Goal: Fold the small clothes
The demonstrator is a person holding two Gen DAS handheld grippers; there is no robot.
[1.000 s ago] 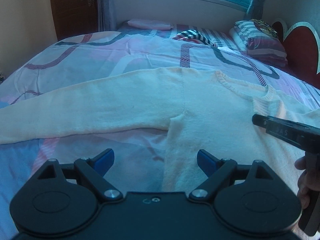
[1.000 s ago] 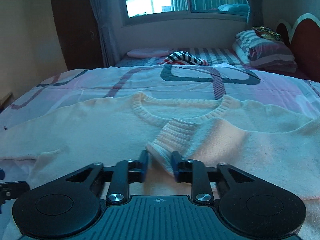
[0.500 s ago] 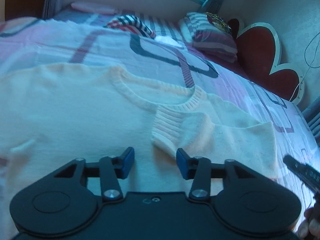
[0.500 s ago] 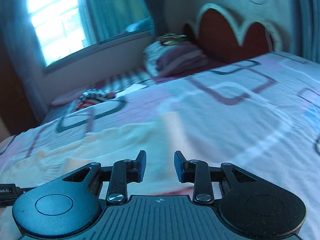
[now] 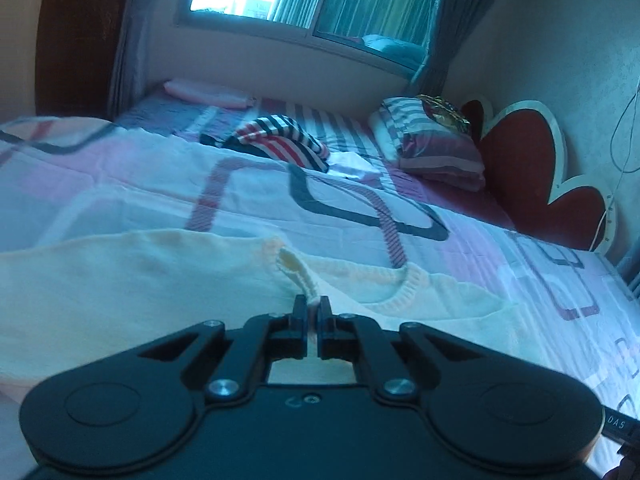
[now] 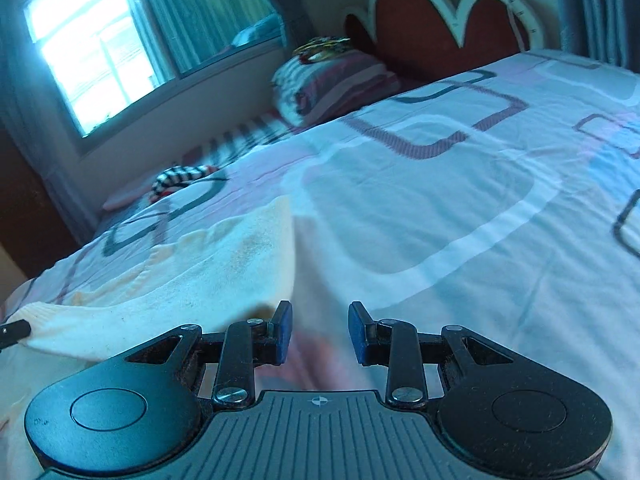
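Left hand-held gripper (image 5: 312, 307) now pinching sweater (image 5: 120, 280) collar

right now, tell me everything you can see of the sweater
The sweater is cream, soft knit with a ribbed neckline, lying spread on the patterned bedspread. Its right side is already folded inward, giving a straight edge in the right wrist view. The left gripper is shut on a ribbed bit of the knit, pulling it into a small raised ridge. The right gripper is open, just off the folded edge, over the bedspread.
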